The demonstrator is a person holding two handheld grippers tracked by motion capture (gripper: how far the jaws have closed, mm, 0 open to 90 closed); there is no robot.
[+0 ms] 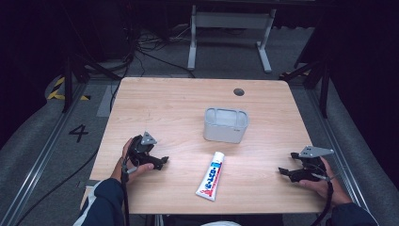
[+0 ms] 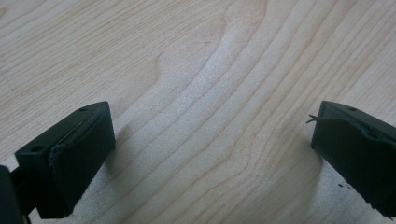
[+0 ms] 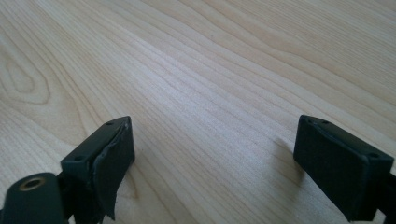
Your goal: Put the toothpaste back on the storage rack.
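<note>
A pale wooden bench [image 1: 155, 108] carries 2 things between the person's hands. Near its middle stands a small grey rectangular tub [image 1: 226, 125] with rounded corners, upright, its open mouth facing up. From the high view its inside looks pale and bare; whether anything thin lies at the bottom is too small to tell.

Just in front of the tub, on the person's side and apart from it, a white toothpaste tube [image 1: 212, 175] with red and blue lettering lies flat on the bench. It sits at a slight slant, cap end toward the tub and crimped end toward the near edge.

The left claw [image 1: 163, 162] rests low at the left part of the bench, held in the left hand [image 1: 133, 162], well apart from the tube. In the left gripper view its 2 black jaws stand spread wide with bare wood grain between them.

The right claw [image 1: 286, 166] sits at the right part of the bench in the right hand [image 1: 324, 181], pointing inward toward the tube but well apart from it. In the right gripper view its jaws are likewise spread wide, pinching nothing, with bare wood between.
</note>
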